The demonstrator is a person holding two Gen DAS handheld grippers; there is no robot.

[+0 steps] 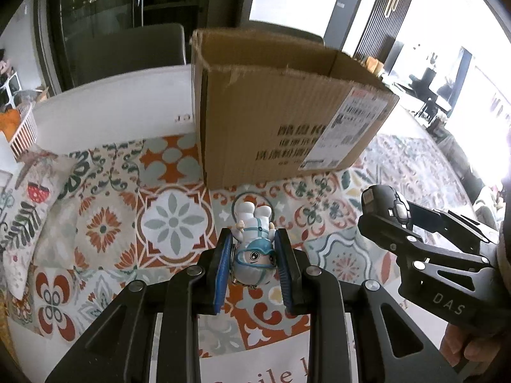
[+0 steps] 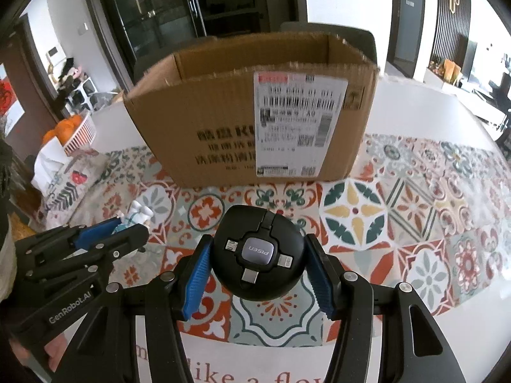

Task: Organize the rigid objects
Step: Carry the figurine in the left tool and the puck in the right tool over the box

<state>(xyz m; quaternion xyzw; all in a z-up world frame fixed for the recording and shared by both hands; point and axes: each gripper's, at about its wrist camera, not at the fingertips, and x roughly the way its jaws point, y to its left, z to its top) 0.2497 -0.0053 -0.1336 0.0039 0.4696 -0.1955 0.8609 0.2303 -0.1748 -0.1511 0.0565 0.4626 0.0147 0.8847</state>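
Observation:
My left gripper (image 1: 254, 249) is shut on a small white and blue figurine (image 1: 255, 245), held by its head with the feet pointing at the box. My right gripper (image 2: 258, 255) is shut on a round black Pisen cable adapter (image 2: 258, 252). An open cardboard box (image 1: 281, 121) with a shipping label stands on the patterned tablecloth (image 1: 172, 220) just ahead of both grippers; it also shows in the right wrist view (image 2: 223, 121). The right gripper with the adapter (image 1: 386, 206) shows at the right of the left wrist view. The left gripper with the figurine (image 2: 137, 215) shows at the left of the right wrist view.
A white basket with oranges (image 2: 76, 131) stands at the table's far left. A patterned cloth (image 1: 28, 204) lies at the left edge. Grey chairs (image 1: 127, 51) stand behind the white table. The box's inside is hidden.

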